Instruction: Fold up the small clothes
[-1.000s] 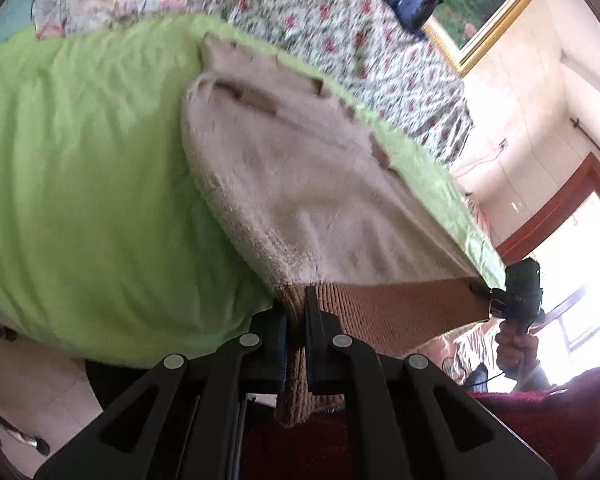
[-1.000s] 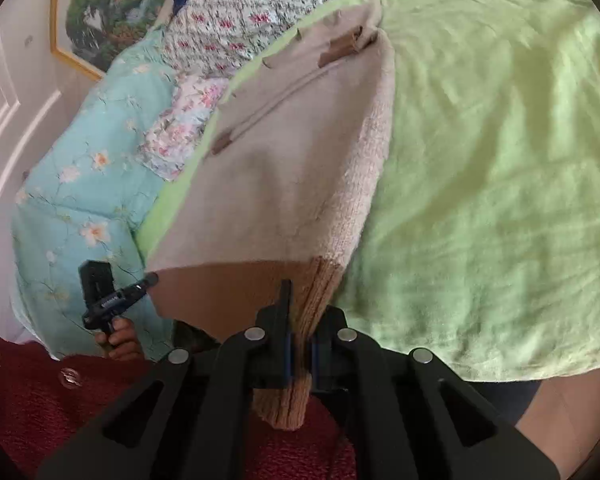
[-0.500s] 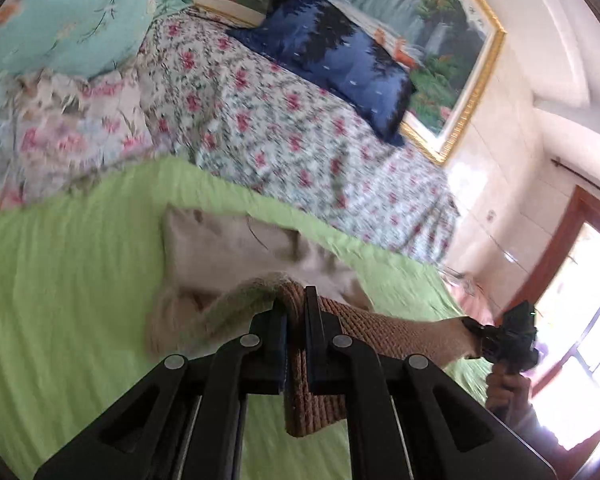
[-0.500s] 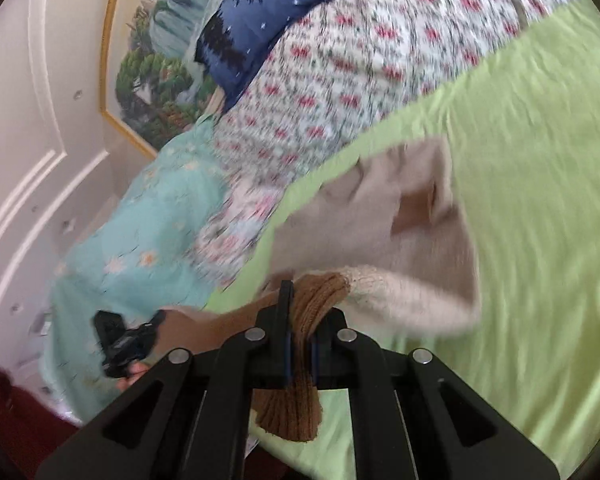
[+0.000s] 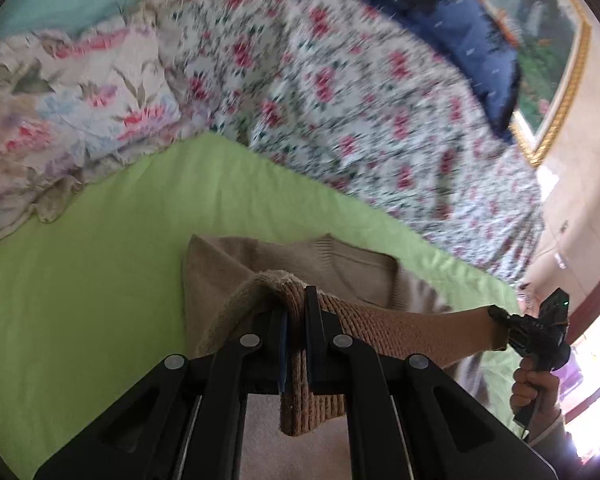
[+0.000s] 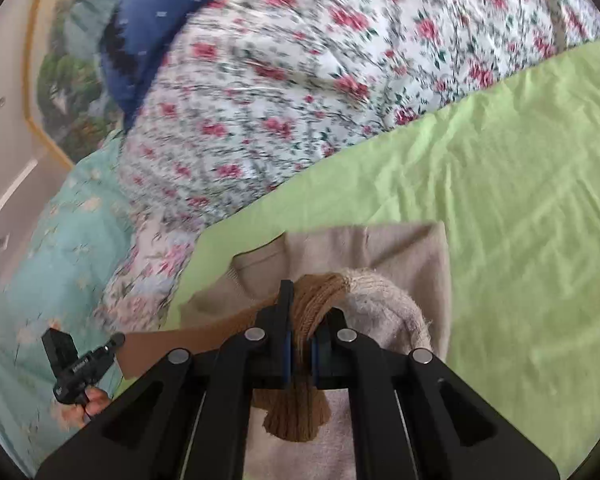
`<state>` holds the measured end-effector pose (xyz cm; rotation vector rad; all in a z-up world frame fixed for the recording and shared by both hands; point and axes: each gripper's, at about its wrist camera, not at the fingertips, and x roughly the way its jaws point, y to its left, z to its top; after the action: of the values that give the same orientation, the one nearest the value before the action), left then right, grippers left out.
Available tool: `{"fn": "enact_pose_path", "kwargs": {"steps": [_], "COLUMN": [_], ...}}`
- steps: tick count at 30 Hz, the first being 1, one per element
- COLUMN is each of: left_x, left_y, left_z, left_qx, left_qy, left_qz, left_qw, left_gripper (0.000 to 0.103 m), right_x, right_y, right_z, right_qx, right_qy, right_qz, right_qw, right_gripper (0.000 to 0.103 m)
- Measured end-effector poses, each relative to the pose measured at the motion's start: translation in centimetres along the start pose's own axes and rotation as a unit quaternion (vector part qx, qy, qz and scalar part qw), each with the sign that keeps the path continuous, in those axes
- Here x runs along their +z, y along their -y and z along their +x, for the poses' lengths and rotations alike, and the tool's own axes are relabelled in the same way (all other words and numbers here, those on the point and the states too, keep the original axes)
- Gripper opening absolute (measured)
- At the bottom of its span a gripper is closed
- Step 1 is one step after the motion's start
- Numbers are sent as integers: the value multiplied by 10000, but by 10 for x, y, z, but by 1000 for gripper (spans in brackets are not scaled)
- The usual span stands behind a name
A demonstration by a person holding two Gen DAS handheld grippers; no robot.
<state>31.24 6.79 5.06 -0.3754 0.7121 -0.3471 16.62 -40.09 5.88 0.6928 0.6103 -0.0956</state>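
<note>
A small beige knit sweater (image 5: 284, 264) lies on the green sheet (image 5: 100, 264), its neckline end flat and its brown ribbed hem lifted over it. My left gripper (image 5: 296, 308) is shut on one corner of the hem, and the knit hangs down between its fingers. My right gripper (image 6: 300, 312) is shut on the other corner of the sweater (image 6: 384, 256), bunched brown knit in its grip. The hem stretches taut between the two grippers. Each view shows the other gripper (image 5: 540, 332) (image 6: 80, 364) held in a hand.
A floral quilt (image 5: 340, 80) and a pale flowered pillow (image 5: 60, 100) lie beyond the sweater. A dark blue pillow (image 6: 148, 40) and a gilt-framed painting (image 5: 556, 60) are behind them. A teal flowered cover (image 6: 52, 248) is at the left. The green sheet (image 6: 520, 208) stretches to the right.
Both grippers carried the hem up and forward over the sweater toward its neckline. The body, spread long before, now lies doubled beneath the lifted hem.
</note>
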Motion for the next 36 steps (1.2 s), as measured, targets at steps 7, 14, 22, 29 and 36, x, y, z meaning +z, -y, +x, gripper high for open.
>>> {"fn": "enact_pose_path", "kwargs": {"steps": [7,14,22,29,36], "left_x": [-11,-52,-91,-16,2], "left_y": [-32,-2,74,22,-8], "left_z": [90,51,72,116,69], "left_qx": [490,-10,-127,836,1155], "left_qy": [-870,-1027,-1587,-1284,-739], "left_qz": [-184,280,1511,969,277], "left_qw": [9948,9943,9756,9834,9902], "left_gripper": [8,45,46,42,52], "right_x": [-1,-23,-113,-47,-31], "right_y": [28,13,-65,-19,7], "right_z": [73,17,51,97,50], "right_qx": [-626,-674,59,-1293,-1264], "right_qy": [-662,-101,-1665,-1133,-204], "right_qz": [56,88,-1910,-1567,-389], "right_qw": [9958,9976,9673,9726,9910], "right_gripper": [12,45,45,43,43]}}
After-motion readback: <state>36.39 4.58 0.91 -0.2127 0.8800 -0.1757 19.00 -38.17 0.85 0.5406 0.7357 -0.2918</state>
